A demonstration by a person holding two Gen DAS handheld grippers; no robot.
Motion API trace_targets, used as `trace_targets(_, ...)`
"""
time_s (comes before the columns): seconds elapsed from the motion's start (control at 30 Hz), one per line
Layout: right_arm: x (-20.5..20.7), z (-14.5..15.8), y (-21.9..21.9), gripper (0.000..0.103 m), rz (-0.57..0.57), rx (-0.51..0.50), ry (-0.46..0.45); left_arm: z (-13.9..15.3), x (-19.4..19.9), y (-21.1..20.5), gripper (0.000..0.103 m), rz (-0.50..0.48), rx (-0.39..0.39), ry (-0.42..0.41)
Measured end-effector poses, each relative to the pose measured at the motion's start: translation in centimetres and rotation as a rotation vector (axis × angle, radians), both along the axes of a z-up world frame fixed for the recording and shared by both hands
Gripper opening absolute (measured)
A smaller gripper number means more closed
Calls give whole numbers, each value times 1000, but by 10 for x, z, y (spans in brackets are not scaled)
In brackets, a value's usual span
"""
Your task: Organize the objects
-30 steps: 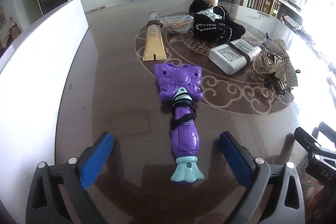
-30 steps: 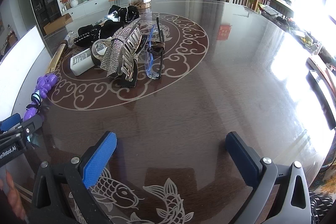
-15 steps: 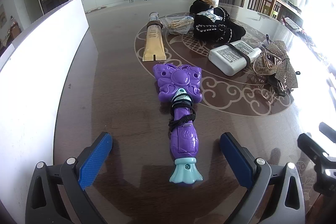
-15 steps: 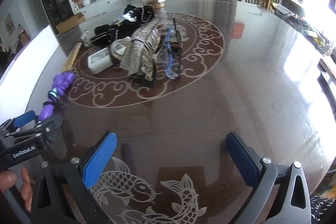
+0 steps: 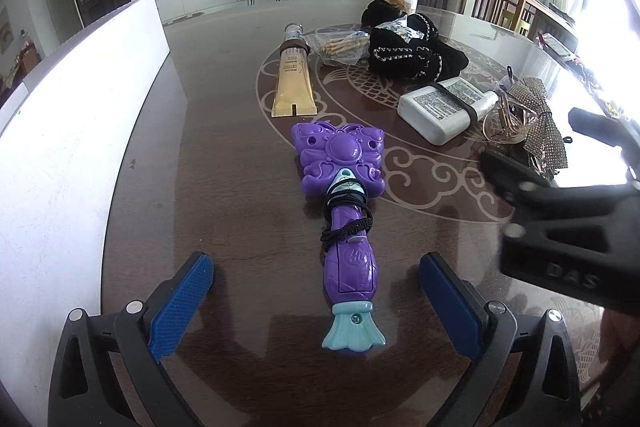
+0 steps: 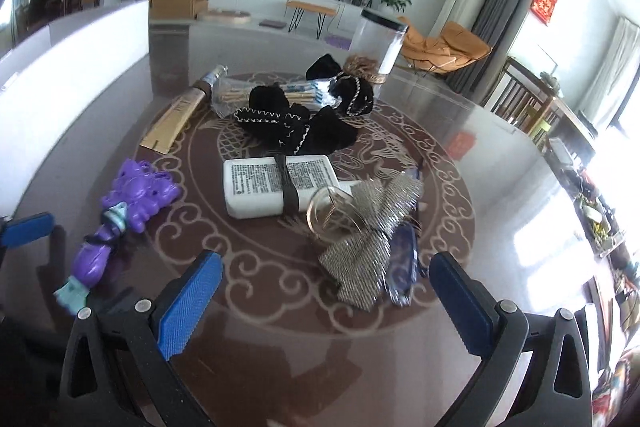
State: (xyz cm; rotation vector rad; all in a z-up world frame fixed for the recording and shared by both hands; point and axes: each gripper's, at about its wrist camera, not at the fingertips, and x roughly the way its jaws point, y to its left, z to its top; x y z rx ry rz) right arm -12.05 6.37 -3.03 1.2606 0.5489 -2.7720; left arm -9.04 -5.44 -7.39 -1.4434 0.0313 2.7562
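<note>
A: Where's the purple plastic butterfly-shaped toy wand with the teal tail (image 5: 345, 211)?

B: Centre of the left wrist frame, flat on the dark brown glossy round table with the cream scroll pattern (image 5: 224, 163). Its teal end lies low in the frame, between the blue pads of the left gripper (image 5: 316, 301), whose jaws stand wide apart and touch nothing. A black cord is wound round the handle.

A: And the right gripper (image 6: 326, 297)?

B: Also spread wide and empty, along the bottom of its own frame. Between and just above its pads lies a silver rhinestone mesh bow (image 6: 374, 227), with a gold wire bangle (image 6: 332, 211) touching it on the left.

A: The other items?

B: Mid-frame there, a white rectangular bottle with a black band (image 6: 276, 189); above it, a heap of black fabric with white stitching (image 6: 298, 121). A tan tube with a brown collar (image 6: 180, 115) lies upper left, and a clear cylindrical jar with a black lid (image 6: 380, 45) stands near the top centre.
</note>
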Motion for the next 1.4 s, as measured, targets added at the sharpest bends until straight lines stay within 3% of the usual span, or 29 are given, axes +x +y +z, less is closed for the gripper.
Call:
trace_targets(0.03,-5,-4,-2,101,17,-6,-20,0,0,0,103,0,0,0)
trace_targets(0.13,-12,-7,2,76,17,-34,-52,0,0,0,103,0,0,0)
trace_targets(0.2,-14,-8,13,43,10,-96,-81,0,0,0,103,0,0,0)
trace_targets(0.4,8,-11,35,31,-8,-228,-83,0,-1,0,103,-1,1,0)
trace_targets(0.53,41,-3,47,31,42,-412,-88,-1,-1,0,103,-2,1,0)
trace_targets(0.6,59,-1,64,31,47,-551,-105,-1,-1,0,103,-2,1,0)
trace_targets(0.73,76,-11,102,40,-62,-718,-161,-1,-1,1,103,-2,1,0)
trace_targets(0.8,78,-17,119,51,-129,-740,-192,0,-3,0,103,-8,2,-6)
trace_targets(0.87,78,-16,128,56,-152,-739,-208,0,-4,0,103,-25,1,-19)
trace_targets(1.0,72,-2,110,82,-60,-608,-214,3,-18,0,103,-89,-2,-82)
trace_targets(1.07,59,1,94,83,3,-517,-224,6,-22,3,88,-116,-4,-79)
trace_targets(1.1,50,0,87,85,25,-477,-238,9,-23,5,71,-128,-4,-68)
trace_targets(1.13,42,-4,82,85,41,-437,-248,11,-23,7,47,-140,-5,-59)
trace_targets(1.2,29,-14,78,84,62,-364,-264,14,-22,13,19,-161,-19,-39)
trace_targets(1.23,24,-21,77,82,66,-334,-279,15,-21,14,18,-164,-16,-33)
trace_targets(1.27,26,-19,77,61,77,-307,-240,15,-16,13,18,-159,-2,-23)
trace_targets(1.3,28,-19,78,55,73,-306,-242,16,-12,11,18,-156,17,-15)
trace_targets(1.4,45,-9,86,55,52,-360,-222,23,9,3,18,-144,98,21)
